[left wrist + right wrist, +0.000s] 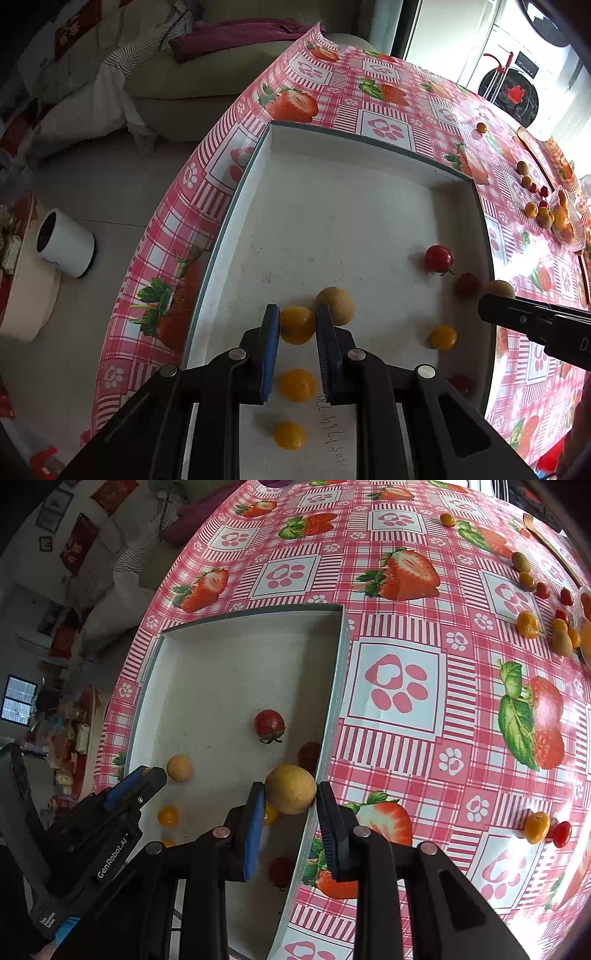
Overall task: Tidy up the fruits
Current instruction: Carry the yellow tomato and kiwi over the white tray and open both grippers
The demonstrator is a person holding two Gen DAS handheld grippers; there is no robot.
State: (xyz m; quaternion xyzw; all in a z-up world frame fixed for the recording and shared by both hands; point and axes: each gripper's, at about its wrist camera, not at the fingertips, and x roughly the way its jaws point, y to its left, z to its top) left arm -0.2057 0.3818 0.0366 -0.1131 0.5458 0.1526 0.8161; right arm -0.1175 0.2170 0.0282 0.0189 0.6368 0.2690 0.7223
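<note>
A white tray (332, 192) lies on the strawberry tablecloth and holds several small fruits. My left gripper (296, 325) is shut on a yellow fruit (296, 325) over the tray's near part, next to a tan round fruit (338, 304). My right gripper (290, 792) is shut on a tan round fruit (290, 788) and holds it above the tray's right wall (334, 701). A red tomato (269, 723) lies in the tray. Two more yellow fruits (298, 384) lie under my left gripper. The right gripper's finger (517, 314) shows in the left wrist view.
Loose fruits (528, 624) lie scattered at the table's far right beside a dish (569, 221). Two more fruits (537, 827) lie at the right. A sofa (184, 74) stands beyond the table edge and a white cylinder (64, 243) stands on the floor.
</note>
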